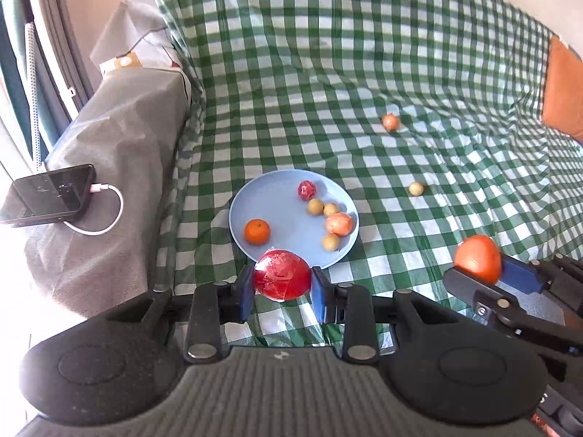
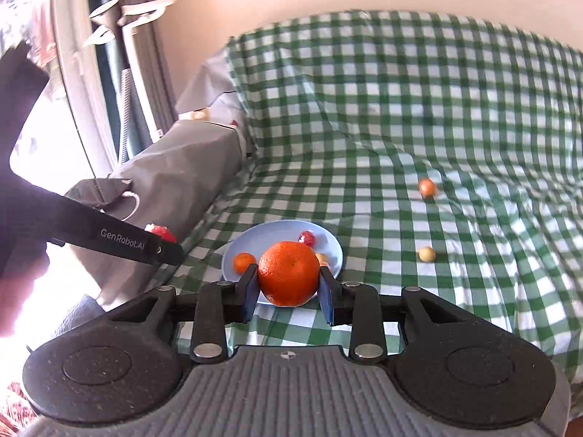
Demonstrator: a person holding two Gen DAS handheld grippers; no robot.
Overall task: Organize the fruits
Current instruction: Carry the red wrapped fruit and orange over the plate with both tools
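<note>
Left gripper (image 1: 281,279) clamps the red fruit (image 1: 282,274), right gripper (image 2: 289,279) the orange (image 2: 289,273); we lower both over the plate (image 1: 277,189) before releasing.

The left gripper (image 1: 281,293) is a black body with a matte, finely speckled surface. Two round housings, each with a shallow raised disc, flank a grey ribbed plate that carries a small crosshair mark at its top edge. Black linkage bars run forward from it, pinned with silver round-headed screws, and end in jaws faced with blue pads (image 1: 247,293). The right gripper (image 2: 289,293) is built alike: the same speckled black housings, grey ribbed plate with crosshair, silver screws and blue pads (image 2: 251,293). Seen from the right wrist camera, the left gripper's flat black side bar bears white lettering reading "GenRobot.AI".
</note>
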